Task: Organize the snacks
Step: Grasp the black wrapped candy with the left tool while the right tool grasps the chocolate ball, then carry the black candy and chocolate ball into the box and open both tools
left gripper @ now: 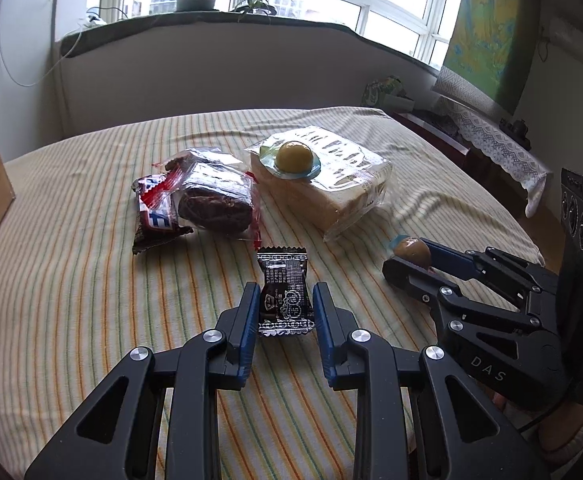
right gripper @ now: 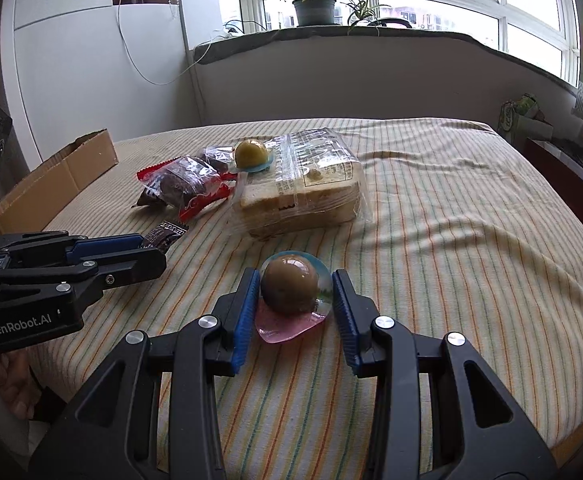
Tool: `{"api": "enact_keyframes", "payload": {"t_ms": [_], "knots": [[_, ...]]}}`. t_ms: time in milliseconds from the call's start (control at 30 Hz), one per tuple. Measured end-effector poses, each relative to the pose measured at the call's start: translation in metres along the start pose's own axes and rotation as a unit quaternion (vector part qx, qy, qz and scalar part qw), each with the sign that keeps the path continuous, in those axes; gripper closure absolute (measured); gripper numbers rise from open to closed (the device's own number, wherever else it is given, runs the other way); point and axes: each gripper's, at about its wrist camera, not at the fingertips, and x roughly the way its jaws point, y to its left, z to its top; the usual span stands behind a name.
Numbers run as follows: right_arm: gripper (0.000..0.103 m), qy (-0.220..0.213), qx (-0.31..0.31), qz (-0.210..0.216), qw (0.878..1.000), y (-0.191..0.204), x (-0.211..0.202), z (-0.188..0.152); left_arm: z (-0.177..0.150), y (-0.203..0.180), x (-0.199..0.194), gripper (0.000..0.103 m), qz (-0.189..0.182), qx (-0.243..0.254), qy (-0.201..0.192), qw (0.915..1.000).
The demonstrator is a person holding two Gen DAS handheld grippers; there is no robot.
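My left gripper [left gripper: 286, 289] is shut on a small black candy packet [left gripper: 285, 300], its blue pads pressing both sides, low over the striped cloth. The right wrist view shows that packet [right gripper: 165, 234] sticking out past the left gripper [right gripper: 151, 250]. My right gripper [right gripper: 296, 274] is shut on a clear jelly cup [right gripper: 289, 286] with a brown ball inside and a pink lid. From the left wrist view, the same cup [left gripper: 411, 250] sits in the right gripper [left gripper: 407, 258]. A yellow jelly cup [left gripper: 293, 156] rests on a bagged bread loaf [left gripper: 343, 192].
A wrapped chocolate cake [left gripper: 215, 204] and a brown snack bar [left gripper: 157, 216] lie left of the bread. An open cardboard box [right gripper: 51, 184] stands at the table's left edge. The striped cloth [right gripper: 451, 240] covers the table. A windowsill with potted plants [right gripper: 315, 8] is behind.
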Motion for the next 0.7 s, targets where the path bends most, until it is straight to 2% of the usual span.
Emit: {"api": "enact_keyframes", "payload": {"t_ms": [100, 233, 433, 533, 700], "knots": [[0.064, -0.012, 0.003, 0.004, 1.0, 0.003, -0.007, 0.009, 0.005, 0.001, -0.006, 0.078, -0.002, -0.005, -0.01, 0.9999], [0.064, -0.056, -0.009, -0.005, 0.998, 0.013, -0.036, 0.038, 0.02, -0.001, -0.028, 0.078, -0.004, 0.002, -0.044, 0.999], [0.064, -0.117, -0.038, -0.019, 0.992, 0.035, -0.086, 0.076, 0.051, -0.001, -0.092, 0.078, 0.002, 0.023, -0.132, 0.991], [0.064, -0.129, -0.049, -0.023, 0.99, 0.046, -0.097, 0.083, 0.056, 0.003, -0.114, 0.078, 0.003, 0.023, -0.159, 0.987], [0.064, -0.125, -0.059, -0.018, 0.99, 0.061, -0.098, 0.086, 0.049, 0.015, -0.123, 0.078, 0.004, 0.01, -0.17, 0.9853]]}}
